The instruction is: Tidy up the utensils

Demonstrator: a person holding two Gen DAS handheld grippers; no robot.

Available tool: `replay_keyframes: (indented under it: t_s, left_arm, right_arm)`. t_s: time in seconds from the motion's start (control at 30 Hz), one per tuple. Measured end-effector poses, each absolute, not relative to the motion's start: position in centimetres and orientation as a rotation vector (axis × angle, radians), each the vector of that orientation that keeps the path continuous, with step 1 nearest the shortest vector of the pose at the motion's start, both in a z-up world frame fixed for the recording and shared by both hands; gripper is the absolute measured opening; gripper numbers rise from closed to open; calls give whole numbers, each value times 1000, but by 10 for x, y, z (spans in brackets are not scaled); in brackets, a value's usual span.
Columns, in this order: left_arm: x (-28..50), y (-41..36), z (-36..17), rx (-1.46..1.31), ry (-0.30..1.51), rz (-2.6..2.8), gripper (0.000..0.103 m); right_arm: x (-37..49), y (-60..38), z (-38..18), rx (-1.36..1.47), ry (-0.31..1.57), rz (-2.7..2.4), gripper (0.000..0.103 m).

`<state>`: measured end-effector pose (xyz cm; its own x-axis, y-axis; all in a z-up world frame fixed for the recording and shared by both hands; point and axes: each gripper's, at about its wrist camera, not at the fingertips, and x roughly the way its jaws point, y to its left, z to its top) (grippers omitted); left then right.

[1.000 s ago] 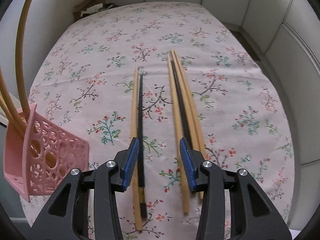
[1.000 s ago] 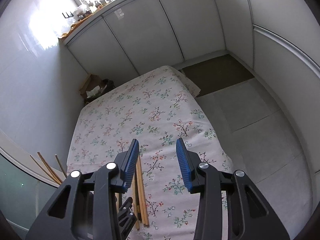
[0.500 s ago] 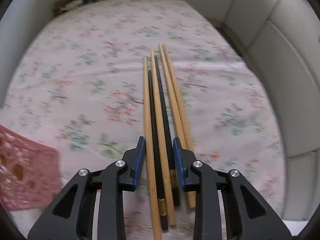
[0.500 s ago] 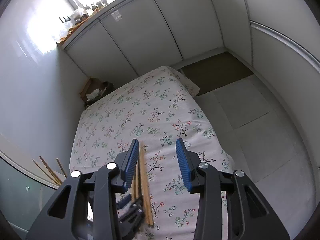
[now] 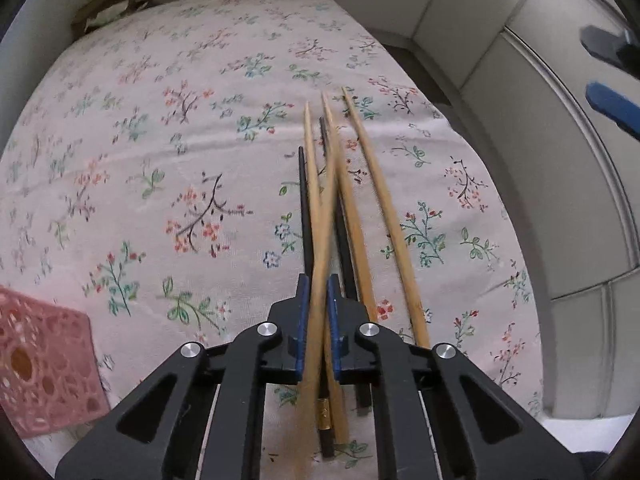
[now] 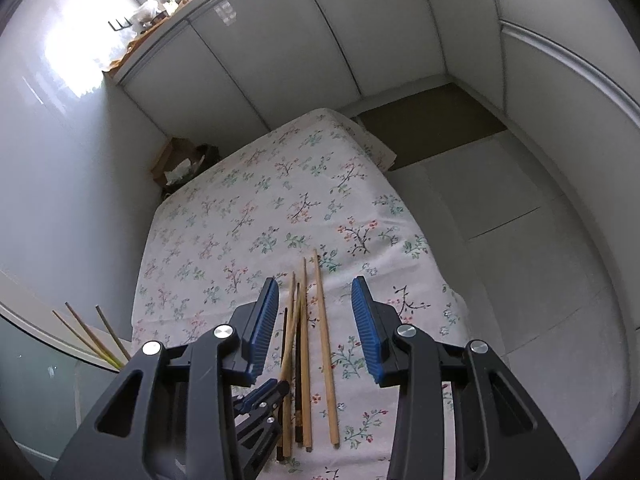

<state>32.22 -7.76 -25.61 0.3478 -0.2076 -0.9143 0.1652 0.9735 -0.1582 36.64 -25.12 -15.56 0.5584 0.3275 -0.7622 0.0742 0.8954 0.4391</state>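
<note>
Several wooden and black chopsticks lie side by side on the floral tablecloth (image 5: 168, 168). My left gripper (image 5: 317, 312) is shut on one wooden chopstick (image 5: 325, 216), which is tilted up across the others. A black chopstick (image 5: 304, 208) lies to its left; two wooden chopsticks (image 5: 380, 208) lie to its right. My right gripper (image 6: 316, 328) is open and empty, held high above the table. From there I see the chopsticks (image 6: 306, 344) and the left gripper (image 6: 264, 400) below.
A pink perforated basket (image 5: 44, 364) stands at the table's left front corner. Wooden chopsticks (image 6: 92, 336) stick up from it in the right wrist view. A brown box (image 5: 108, 4) sits beyond the far left corner. White cabinet walls surround the table.
My left gripper has closed from wide open onto one wooden chopstick and lifted its near end. The chopsticks were pushed together. The right gripper stayed high and open.
</note>
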Motion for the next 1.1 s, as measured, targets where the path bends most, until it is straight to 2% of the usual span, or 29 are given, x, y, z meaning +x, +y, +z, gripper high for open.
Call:
replay_keyframes:
  t_s: [0.13, 0.27, 0.37, 0.57, 0.73, 0.83, 0.87, 1.1]
  left_arm:
    - [328, -88, -258, 46, 1206, -241, 15]
    - [333, -98, -262, 118, 1213, -235, 14]
    - [335, -91, -258, 39, 1221, -267, 12]
    - [331, -76, -251, -85, 1235, -324, 13]
    - [336, -68, -263, -101, 1265, -300, 13]
    - [335, -67, -258, -104, 1272, -297, 14]
    - [334, -67, -256, -95, 1268, -299, 18]
    - [339, -64, -245, -61, 1238, -310, 19]
  right_arm:
    - [371, -253, -173, 474, 1050, 141, 38]
    - [377, -257, -186, 485, 1095, 140, 28]
    - [384, -256, -197, 474, 1133, 156, 22]
    - [398, -241, -221, 406, 1224, 191, 21]
    - [404, -228, -237, 371, 1273, 208, 21]
    - [406, -224, -243, 363, 1296, 217, 21]
    - [406, -222, -245, 351, 1303, 221, 21]
    - [408, -209, -249, 308, 1319, 228, 20]
